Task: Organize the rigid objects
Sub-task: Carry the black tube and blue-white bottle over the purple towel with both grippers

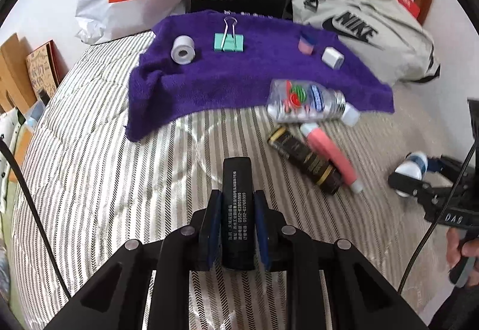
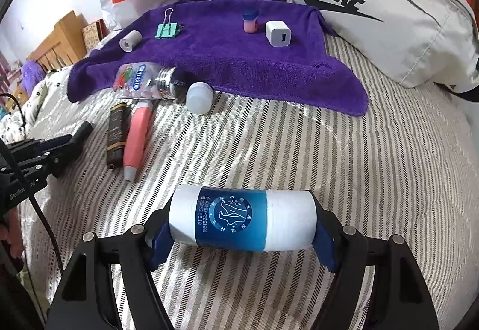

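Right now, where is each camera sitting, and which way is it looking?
Left wrist view: sits on the left hand-held gripper, looks forward and down at the striped bed; its blue pads clamp a flat black printed bar; a person's hand shows at the right.
Right wrist view: sits on the right hand-held gripper, facing the same way; its pads hold a white-and-blue cylinder by its ends.
Both show the purple towel, mint binder clip and each other's gripper.

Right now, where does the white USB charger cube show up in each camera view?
Left wrist view: USB charger cube lies right of centre, upper part, on the purple towel, beside the small pink bottle.
Right wrist view: charger cube sits centre, upper part, port facing the camera.
Shared landmark: the mint binder clip.
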`<state>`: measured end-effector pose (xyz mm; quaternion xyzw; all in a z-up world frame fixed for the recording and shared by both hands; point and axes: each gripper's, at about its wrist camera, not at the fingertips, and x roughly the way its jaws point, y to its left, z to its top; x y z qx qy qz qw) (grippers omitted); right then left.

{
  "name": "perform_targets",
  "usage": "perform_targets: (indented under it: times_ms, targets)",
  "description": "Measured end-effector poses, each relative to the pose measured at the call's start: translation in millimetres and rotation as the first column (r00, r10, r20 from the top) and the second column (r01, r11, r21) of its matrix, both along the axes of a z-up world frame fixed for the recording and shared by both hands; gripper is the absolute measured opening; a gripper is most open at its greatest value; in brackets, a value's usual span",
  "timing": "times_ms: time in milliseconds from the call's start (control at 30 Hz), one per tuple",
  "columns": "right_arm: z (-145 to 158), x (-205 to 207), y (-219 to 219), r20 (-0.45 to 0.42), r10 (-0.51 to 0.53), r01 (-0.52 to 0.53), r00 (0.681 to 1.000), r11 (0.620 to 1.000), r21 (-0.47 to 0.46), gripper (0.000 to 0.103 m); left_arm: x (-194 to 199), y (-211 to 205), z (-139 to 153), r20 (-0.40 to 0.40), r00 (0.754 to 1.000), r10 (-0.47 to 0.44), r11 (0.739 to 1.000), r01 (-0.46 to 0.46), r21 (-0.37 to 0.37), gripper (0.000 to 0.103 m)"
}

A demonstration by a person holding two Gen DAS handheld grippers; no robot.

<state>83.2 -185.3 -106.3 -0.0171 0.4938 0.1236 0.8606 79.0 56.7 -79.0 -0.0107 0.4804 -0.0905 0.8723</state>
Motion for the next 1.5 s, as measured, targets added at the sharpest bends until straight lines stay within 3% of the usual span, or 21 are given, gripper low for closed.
perform_targets:
  times_ms: [767, 1133, 1500]
  targets:
    - [50.3, 37.3, -1.0, 0.061, 0.04, -0.045, 0.997, 0.995, 0.084, 0.076, 52.4, 10.4, 56.2, 0.096, 0.995, -0.001, 1.0, 0.003, -0.018, 0.021]
    - [69.8, 96.5, -3.6, 0.097, 0.029, -0.035, 0.995, 0.997, 0.065, 0.076, 105.0, 15.7, 51.3, 0.085, 0.996, 0.013, 0.999, -0.009, -0.048, 0.021]
    - [42.8, 148.9, -0.7, 0.03, 0.039, -0.039, 0.999, 0.999, 0.011, 0.076, 147.7, 10.7, 26.4, 0.033, 0.999, 0.02, 0.999, -0.019, -0.044, 0.021]
